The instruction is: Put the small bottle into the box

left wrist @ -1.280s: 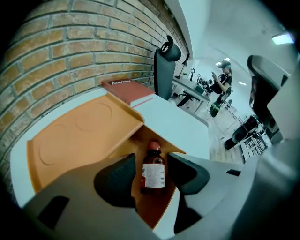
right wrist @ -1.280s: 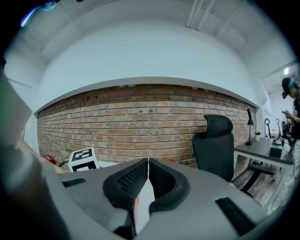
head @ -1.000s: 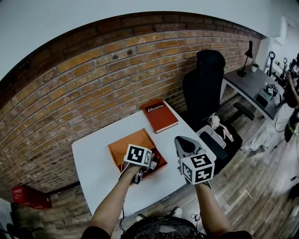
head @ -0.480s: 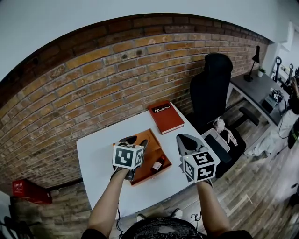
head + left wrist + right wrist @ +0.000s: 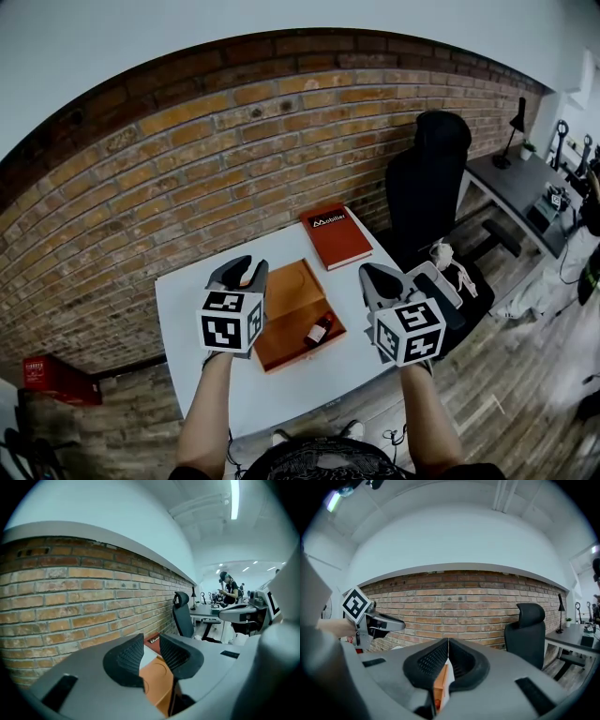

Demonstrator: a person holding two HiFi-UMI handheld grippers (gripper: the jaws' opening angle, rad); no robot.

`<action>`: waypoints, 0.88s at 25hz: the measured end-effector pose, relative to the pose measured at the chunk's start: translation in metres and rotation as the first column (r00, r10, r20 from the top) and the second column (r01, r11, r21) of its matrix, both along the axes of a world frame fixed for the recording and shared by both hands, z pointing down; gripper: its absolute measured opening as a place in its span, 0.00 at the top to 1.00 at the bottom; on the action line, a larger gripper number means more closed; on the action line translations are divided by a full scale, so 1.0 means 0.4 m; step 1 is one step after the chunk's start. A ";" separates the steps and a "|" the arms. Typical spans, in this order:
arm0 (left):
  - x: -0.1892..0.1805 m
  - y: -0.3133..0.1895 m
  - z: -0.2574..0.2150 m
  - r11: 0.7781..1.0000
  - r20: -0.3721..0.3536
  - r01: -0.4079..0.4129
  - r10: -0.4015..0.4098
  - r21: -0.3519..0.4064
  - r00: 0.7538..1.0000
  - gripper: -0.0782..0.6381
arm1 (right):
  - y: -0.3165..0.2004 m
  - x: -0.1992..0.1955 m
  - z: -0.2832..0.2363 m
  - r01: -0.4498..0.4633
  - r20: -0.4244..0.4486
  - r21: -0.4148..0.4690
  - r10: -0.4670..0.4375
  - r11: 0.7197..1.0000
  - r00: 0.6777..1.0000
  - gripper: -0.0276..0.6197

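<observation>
Your left claw has let go & lifted clear, jaws closing w/ nothing between. Right claw is pinched together, empty. Small bottle now lies inside the box on the counter; task looks done.

My right gripper grey with a black-and-white square-marker cube, box orange, small bottle dark reddish-brown, book red with white lettering, table white, brick wall red-brown with pale mortar lines, office chair black
</observation>
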State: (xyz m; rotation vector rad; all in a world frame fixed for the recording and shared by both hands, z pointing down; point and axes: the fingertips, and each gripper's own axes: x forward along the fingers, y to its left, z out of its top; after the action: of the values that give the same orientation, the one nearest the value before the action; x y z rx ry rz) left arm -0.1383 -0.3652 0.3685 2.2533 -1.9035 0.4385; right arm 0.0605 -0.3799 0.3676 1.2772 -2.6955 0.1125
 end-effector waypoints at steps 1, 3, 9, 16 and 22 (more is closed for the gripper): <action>-0.010 0.006 -0.007 1.000 0.003 0.015 -0.015 0.012 1.000 0.73 | 0.001 0.001 -0.006 0.000 0.001 0.005 0.000 1.000 1.000 0.92; -0.028 0.019 -0.016 0.999 0.005 0.039 -0.040 0.034 0.999 0.75 | 0.004 0.003 -0.014 0.000 0.002 0.013 0.000 1.000 1.000 0.92; -0.068 0.060 -0.027 0.990 0.016 0.098 -0.100 0.101 0.995 0.82 | 0.013 -0.001 -0.026 0.013 -0.006 0.029 -0.013 0.999 1.000 0.92; -0.092 0.089 -0.013 0.986 -0.010 0.123 -0.123 0.110 0.992 0.84 | 0.029 -0.016 -0.033 0.039 0.005 0.035 -0.040 0.999 0.999 0.93; -0.084 0.094 -0.018 0.986 -0.006 0.111 -0.111 0.127 0.994 0.85 | 0.031 -0.020 -0.031 0.043 0.000 0.042 -0.043 0.998 0.999 0.93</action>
State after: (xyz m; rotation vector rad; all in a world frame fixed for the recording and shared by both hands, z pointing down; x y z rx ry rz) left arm -0.1720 -0.3278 0.3613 2.2074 -2.1005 0.3117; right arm 0.0525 -0.3675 0.3552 1.2297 -2.7385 0.0525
